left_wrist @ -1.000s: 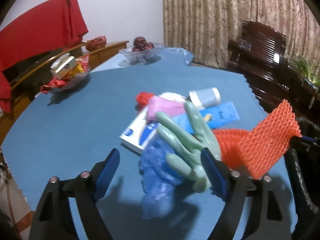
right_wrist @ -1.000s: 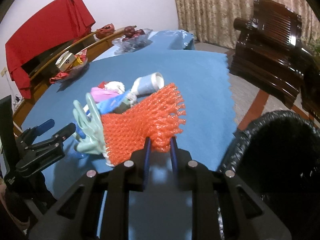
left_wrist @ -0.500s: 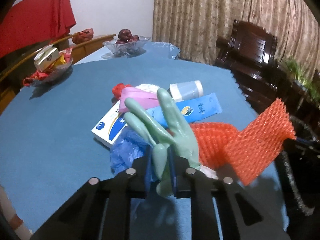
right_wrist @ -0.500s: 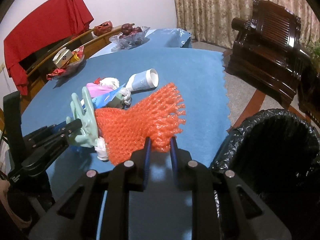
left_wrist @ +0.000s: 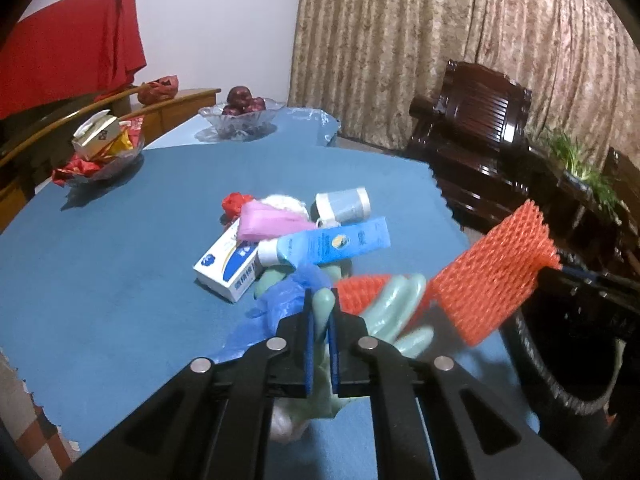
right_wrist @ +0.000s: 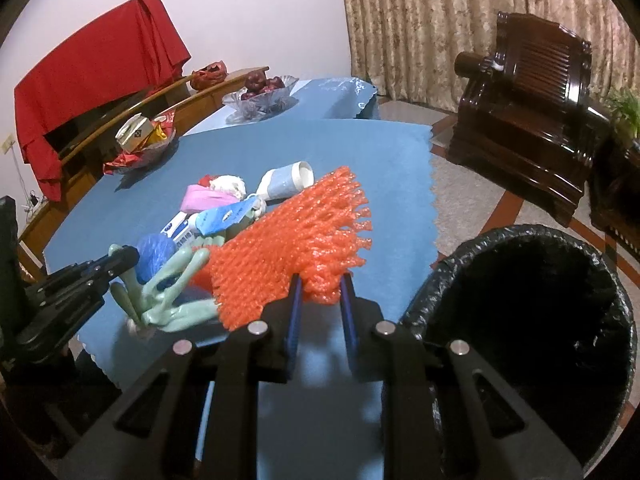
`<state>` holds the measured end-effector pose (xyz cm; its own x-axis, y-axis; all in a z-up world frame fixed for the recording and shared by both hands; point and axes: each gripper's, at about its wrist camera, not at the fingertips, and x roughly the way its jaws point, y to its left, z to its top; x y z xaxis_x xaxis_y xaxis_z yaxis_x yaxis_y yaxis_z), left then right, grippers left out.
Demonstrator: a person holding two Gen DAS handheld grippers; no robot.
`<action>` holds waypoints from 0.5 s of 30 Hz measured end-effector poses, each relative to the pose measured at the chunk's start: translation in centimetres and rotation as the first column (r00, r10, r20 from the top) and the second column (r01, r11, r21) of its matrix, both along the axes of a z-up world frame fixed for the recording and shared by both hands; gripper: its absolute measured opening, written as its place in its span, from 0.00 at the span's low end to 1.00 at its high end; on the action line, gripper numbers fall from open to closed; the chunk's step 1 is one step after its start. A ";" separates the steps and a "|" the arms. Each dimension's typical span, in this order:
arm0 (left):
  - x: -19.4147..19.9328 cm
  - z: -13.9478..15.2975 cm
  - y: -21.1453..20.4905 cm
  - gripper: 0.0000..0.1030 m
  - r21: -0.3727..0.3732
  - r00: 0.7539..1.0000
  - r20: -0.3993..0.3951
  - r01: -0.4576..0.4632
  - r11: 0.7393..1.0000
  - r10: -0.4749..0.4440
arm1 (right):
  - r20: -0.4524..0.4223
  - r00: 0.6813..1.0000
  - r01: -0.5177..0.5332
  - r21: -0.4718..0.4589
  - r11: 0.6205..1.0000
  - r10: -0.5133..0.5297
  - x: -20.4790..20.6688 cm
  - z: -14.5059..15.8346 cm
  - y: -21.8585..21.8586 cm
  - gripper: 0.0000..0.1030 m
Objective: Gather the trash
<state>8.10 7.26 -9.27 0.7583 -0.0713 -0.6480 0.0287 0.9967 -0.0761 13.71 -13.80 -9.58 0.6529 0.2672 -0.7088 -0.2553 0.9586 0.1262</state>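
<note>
Left tongs (left_wrist: 320, 312) pinch green glove (left_wrist: 394, 300); its cuff hidden.

Orange net (right_wrist: 296, 236), seemingly pale-green glove (left_wrist: 394, 308)

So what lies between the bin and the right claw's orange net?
Nothing: in the right wrist view, only bare blue tablecloth separates the orange net from the bin.

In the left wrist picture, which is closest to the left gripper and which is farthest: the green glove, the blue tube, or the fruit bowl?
1. Green glove: pinched in the left gripper.
2. Blue tube: just beyond, mid-table.
3. Fruit bowl: at the far end, left of centre.
</note>
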 end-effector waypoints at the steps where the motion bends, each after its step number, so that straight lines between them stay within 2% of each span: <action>1: -0.1 -0.3 -0.1 0.06 0.000 1.000 -0.010 0.001 1.000 -0.001 | -0.005 1.000 0.003 -0.002 1.000 -0.003 -0.2 -0.2 -0.1 0.18; 7: -0.1 -2.6 -0.5 0.07 0.034 0.999 -0.040 0.017 0.999 -0.015 | -0.056 0.998 0.019 -0.012 1.000 -0.019 -0.4 -2.0 -0.2 0.18; 9: -0.1 -2.7 -0.4 0.12 0.037 0.999 -0.048 0.009 0.999 -0.008 | -0.075 0.997 0.020 -0.012 1.000 -0.021 -0.5 -2.7 -0.1 0.18; 10: -0.1 -2.6 -0.3 0.19 0.033 0.999 -0.049 0.008 0.999 -0.006 | -0.082 0.996 0.017 -0.013 1.000 -0.018 -0.4 -3.0 0.1 0.18; 11: -0.2 -2.5 -0.3 0.34 0.034 0.999 -0.048 0.006 0.999 -0.004 | -0.085 0.996 0.015 -0.014 1.000 -0.016 -0.4 -3.2 0.2 0.18; 13: -0.4 -2.4 0.1 0.50 0.057 0.999 -0.041 -0.018 0.998 0.021 | -0.092 0.996 0.008 -0.016 1.000 -0.010 -0.3 -3.4 0.5 0.18; 15: -0.4 -2.5 0.7 0.54 0.057 0.998 -0.047 -0.033 0.998 0.035 | -0.096 0.995 0.003 -0.016 1.000 -0.005 -0.2 -3.6 0.7 0.18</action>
<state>7.71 7.94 -11.80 0.7278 -0.0087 -0.6857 -0.0077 0.9998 -0.0208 13.50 -13.06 -13.20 0.5825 0.2524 -0.7727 -0.2386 0.9618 0.1344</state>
